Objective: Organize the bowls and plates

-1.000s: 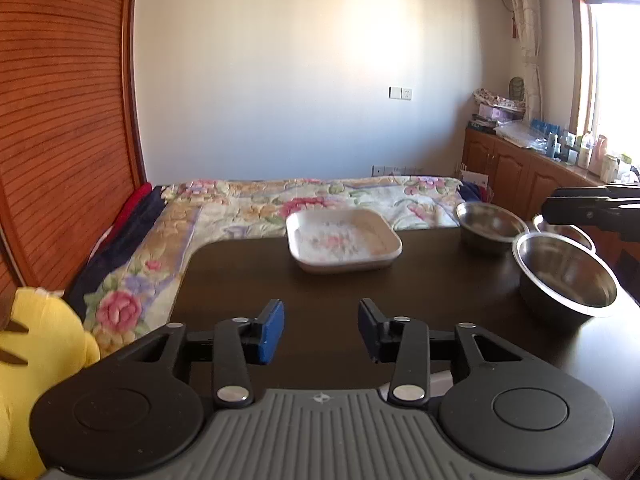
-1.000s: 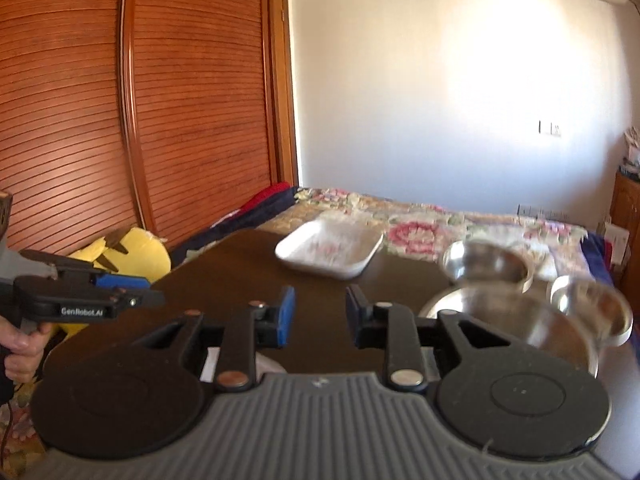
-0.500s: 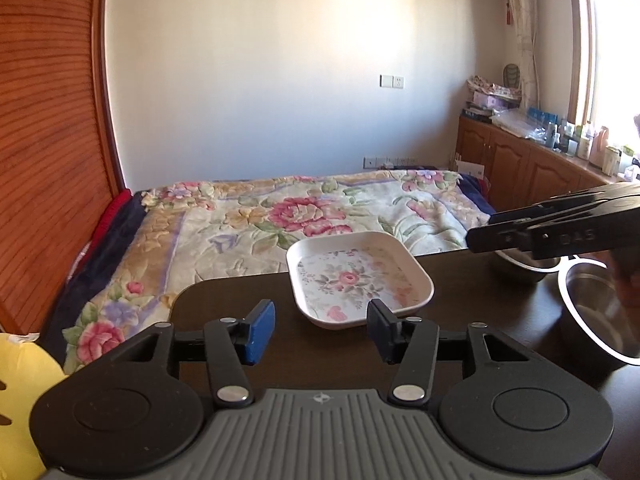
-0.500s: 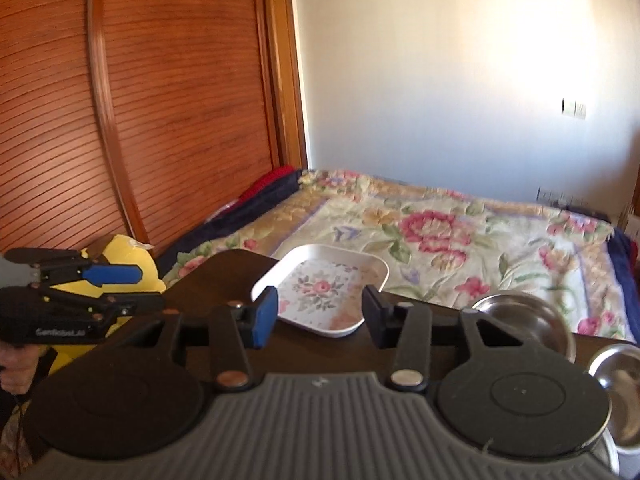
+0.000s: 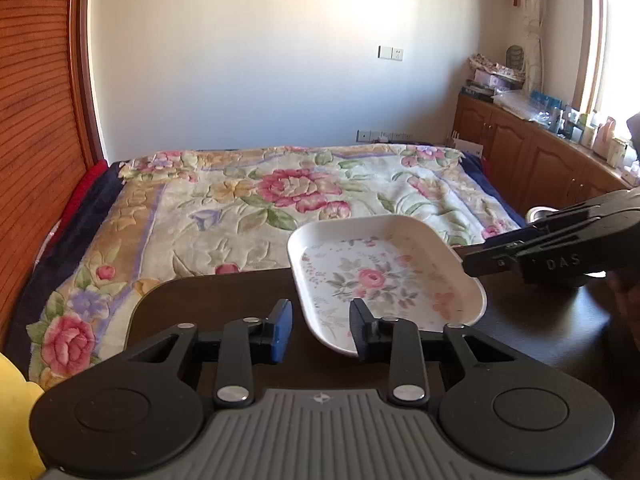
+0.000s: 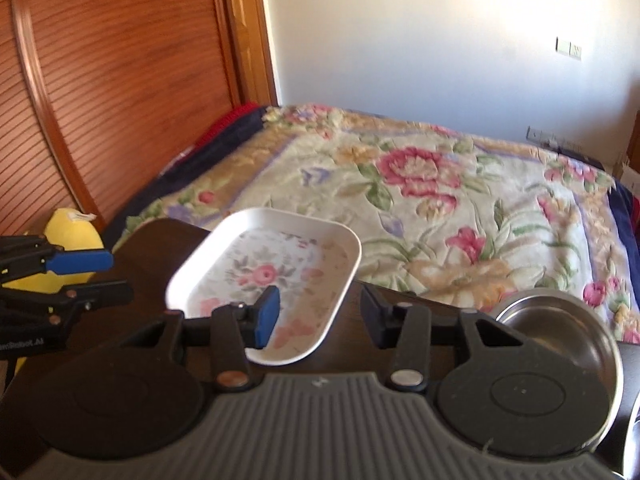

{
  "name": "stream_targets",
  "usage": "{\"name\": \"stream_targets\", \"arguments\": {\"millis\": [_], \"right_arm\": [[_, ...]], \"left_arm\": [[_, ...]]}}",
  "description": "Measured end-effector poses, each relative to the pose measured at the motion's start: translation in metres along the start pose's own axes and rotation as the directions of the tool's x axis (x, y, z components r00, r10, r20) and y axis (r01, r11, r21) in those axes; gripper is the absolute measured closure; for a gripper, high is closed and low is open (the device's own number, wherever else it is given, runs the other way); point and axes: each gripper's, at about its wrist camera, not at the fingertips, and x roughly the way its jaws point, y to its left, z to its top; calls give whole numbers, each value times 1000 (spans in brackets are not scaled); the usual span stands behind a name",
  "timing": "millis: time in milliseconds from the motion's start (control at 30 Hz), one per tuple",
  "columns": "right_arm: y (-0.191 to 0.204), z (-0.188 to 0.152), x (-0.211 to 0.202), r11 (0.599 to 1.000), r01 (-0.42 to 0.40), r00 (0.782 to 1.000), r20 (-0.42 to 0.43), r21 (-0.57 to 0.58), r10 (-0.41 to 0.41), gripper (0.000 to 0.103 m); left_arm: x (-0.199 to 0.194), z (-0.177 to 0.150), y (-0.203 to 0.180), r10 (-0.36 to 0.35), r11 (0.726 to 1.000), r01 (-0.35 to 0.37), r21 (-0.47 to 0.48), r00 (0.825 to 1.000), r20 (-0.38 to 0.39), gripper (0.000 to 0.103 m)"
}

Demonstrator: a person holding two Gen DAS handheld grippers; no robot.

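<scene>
- The bench (image 5: 540, 332) is a dark brown wooden surface with a rounded corner, and it stands directly against a bed (image 5: 248, 200) covered with a quilted floral blanket in cream, pink and green.
- Behind the bed is a plain white wall; on the left side is a reddish wooden slatted door (image 6: 100, 80), and on the right side of the room a row of wooden cabinets (image 5: 532, 160) stands under a bright window.
- A yellow soft toy (image 6: 72, 232) lies low beside the bench, near the door.
- The plate (image 5: 384, 280) is a rounded rectangle with a raised rim, white, with a pink flower print in the flat middle; it looks like smooth plastic or ceramic, I cannot tell which.
- It lies flat near the far edge of the bench, next to the bed; its long axis runs obliquely, from the near side toward the bed.
- One steel bowl (image 6: 560, 328), round and shiny, stands on the bench to the right of the plate, apart from it.
- The left hand-held gripper (image 5: 320, 332) has its fingers spread wide and holds nothing; its right finger (image 5: 362, 332) is in front of the near corner of the plate.
- The right hand-held gripper (image 6: 320, 312) is also wide apart and empty, and the near right edge of the plate shows between its fingers; contact I cannot tell.
</scene>
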Motion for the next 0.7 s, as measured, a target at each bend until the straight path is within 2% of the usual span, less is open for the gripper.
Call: {"name": "stream_targets", "arguments": {"millis": [267, 367, 700], "right_arm": [[-1, 3, 25, 1000, 14, 996, -83, -24, -16, 71], [-1, 5, 30, 999, 14, 994, -103, -33, -17, 73], [-2, 5, 41, 999, 8, 990, -142, -45, -14, 78]], "left_arm": [[20, -2, 5, -6, 1000, 5, -24, 1000, -27, 76], [26, -1, 5, -10, 1000, 9, -24, 999, -36, 81], [35, -1, 9, -8, 999, 6, -40, 999, -50, 81]]}}
